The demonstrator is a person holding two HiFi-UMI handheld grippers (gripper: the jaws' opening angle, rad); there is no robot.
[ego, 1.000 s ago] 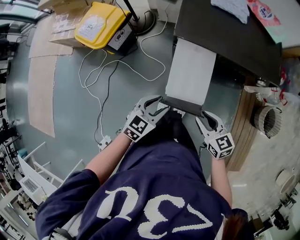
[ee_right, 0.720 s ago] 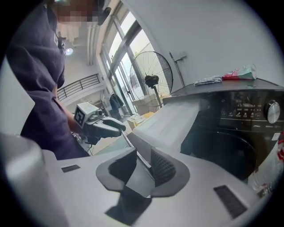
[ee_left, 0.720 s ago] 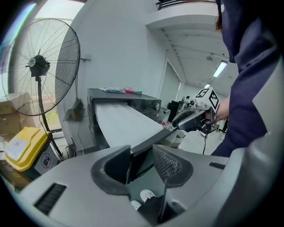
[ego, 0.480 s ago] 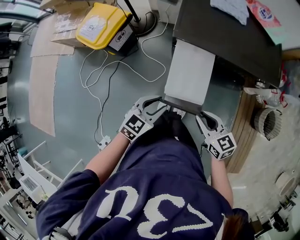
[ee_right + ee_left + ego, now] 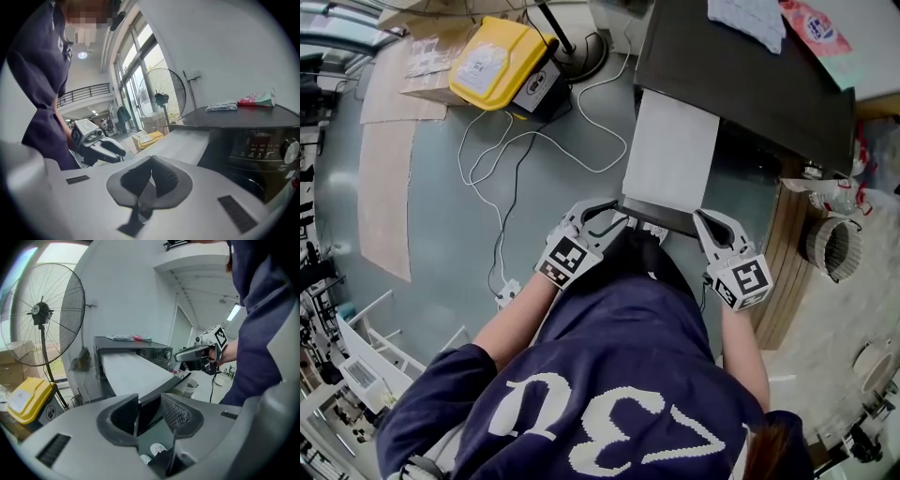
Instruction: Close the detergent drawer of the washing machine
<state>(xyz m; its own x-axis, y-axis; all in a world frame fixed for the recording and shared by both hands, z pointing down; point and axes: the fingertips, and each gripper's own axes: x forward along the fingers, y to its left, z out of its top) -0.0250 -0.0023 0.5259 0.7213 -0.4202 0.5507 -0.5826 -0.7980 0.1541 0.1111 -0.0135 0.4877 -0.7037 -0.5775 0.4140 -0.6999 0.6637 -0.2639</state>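
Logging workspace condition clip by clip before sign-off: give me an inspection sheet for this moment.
Surface: grey floor; the washing machine has a dark top bearing a cloth and a packet.
Job's things: detergent drawer pulled far out of the machine.
Clutter: yellow case and cardboard sheets on the floor.
Grippers: left gripper clamped on the drawer's dark front, its jaws having just been closing; right gripper shut, empty, near the front's other end.
Cables: white cable looping across the floor.
Surroundings: pedestal fan; ribbed hose beside the machine.
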